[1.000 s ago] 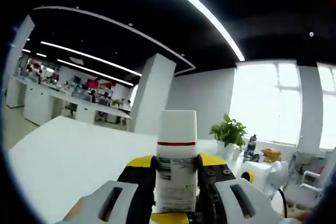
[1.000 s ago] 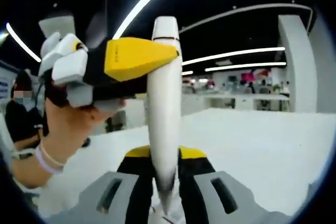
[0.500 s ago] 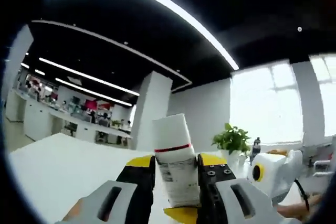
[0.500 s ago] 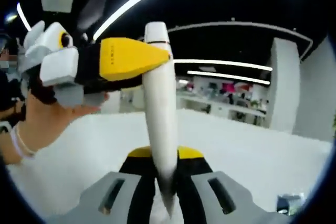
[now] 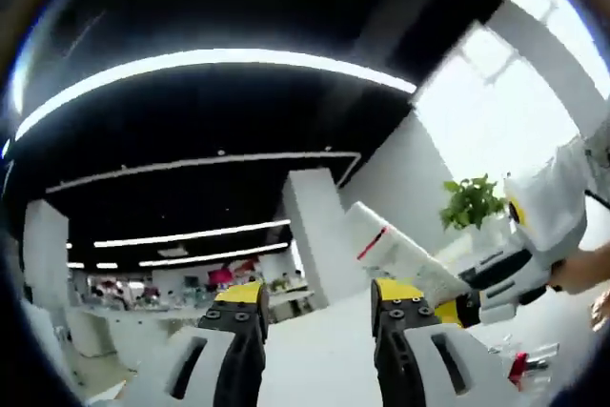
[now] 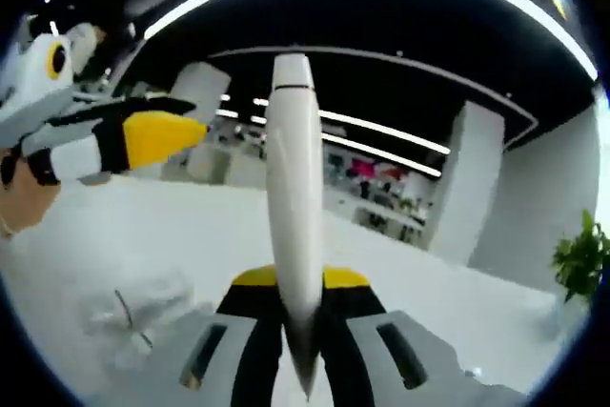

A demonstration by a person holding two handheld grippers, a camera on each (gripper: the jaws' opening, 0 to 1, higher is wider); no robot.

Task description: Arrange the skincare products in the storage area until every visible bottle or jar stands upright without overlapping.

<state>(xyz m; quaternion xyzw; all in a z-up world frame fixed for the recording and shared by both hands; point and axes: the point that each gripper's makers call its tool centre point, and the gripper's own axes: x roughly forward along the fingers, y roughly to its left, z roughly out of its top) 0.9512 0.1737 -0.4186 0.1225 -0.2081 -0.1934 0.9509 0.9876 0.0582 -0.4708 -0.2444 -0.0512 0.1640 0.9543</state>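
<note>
One white tube [image 6: 294, 207] with a thin dark band under its cap is sitting pinched between the jaws of the right gripper [image 6: 298, 307], its crimped tail down in the jaws and its cap pointing away from the camera. In the left gripper view the same tube [image 5: 400, 254] is lying aslant, held by the right gripper [image 5: 496, 278] coming in from the right. The left gripper [image 5: 315, 307] is standing spread with nothing between its yellow-tipped jaws, off to one side of the tube; it is also showing in the right gripper view [image 6: 143, 135], apart from the tube. The tube is hanging in the air above the white desk [image 6: 457, 302], not resting on any edge or corner of it.

It looks light and smooth-skinned, probably soft-walled, so a hard squeeze may be denting it or letting it slide. The flat crimped end is giving the jaws the surest bite; the stiffer shoulder near the banded cap would be the other sound place to grip, and standing it up will probably mean resting it on that cap
</note>
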